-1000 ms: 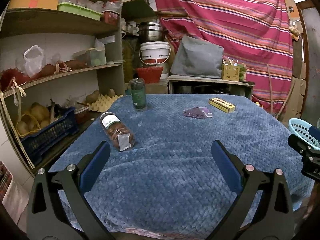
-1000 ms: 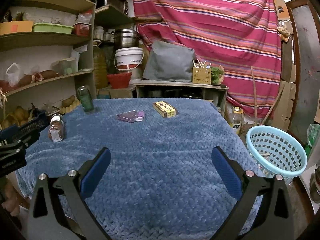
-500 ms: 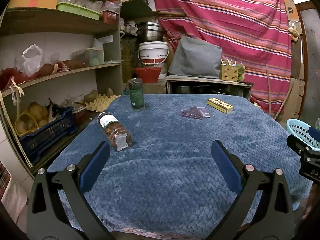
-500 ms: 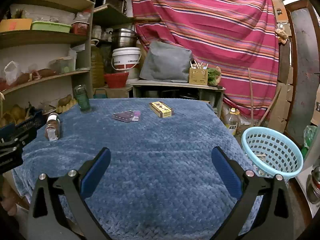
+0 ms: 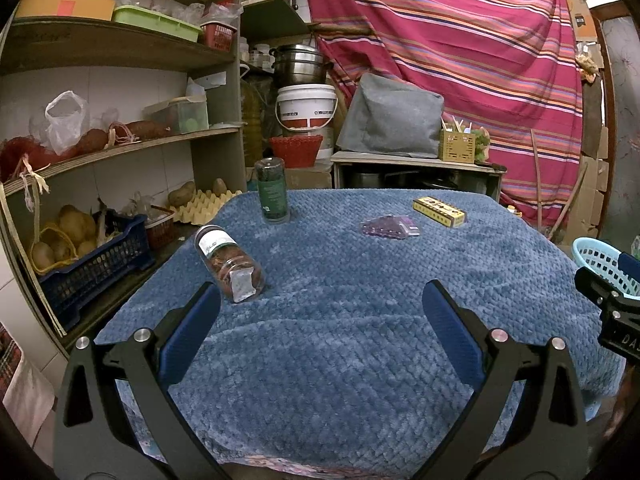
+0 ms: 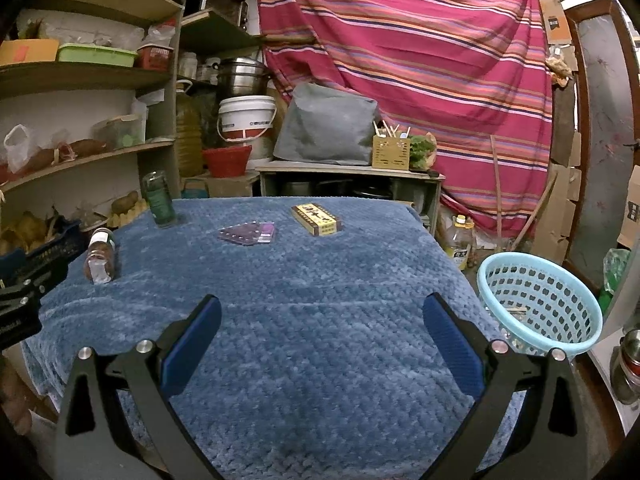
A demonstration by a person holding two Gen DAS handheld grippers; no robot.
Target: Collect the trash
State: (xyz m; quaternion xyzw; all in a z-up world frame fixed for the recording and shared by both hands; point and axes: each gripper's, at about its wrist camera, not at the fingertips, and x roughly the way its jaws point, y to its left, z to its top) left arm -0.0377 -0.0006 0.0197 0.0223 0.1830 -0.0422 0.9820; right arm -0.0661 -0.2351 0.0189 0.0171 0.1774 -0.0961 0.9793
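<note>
Hovering both grippers, left and right, spread wide and empty over the worktop's near edge. Tipped jar by left edge, purple packet and yellow box toward far edge. Basket parked off right edge, probably for easy drops.

The tabletop carries a blue cover with a woven waffle texture. The box is yellow with dark markings; the packet is purple. The upright jar is dark green. The basket is pale blue with perforated walls. The backdrop cloth is red with multicoloured stripes.
</note>
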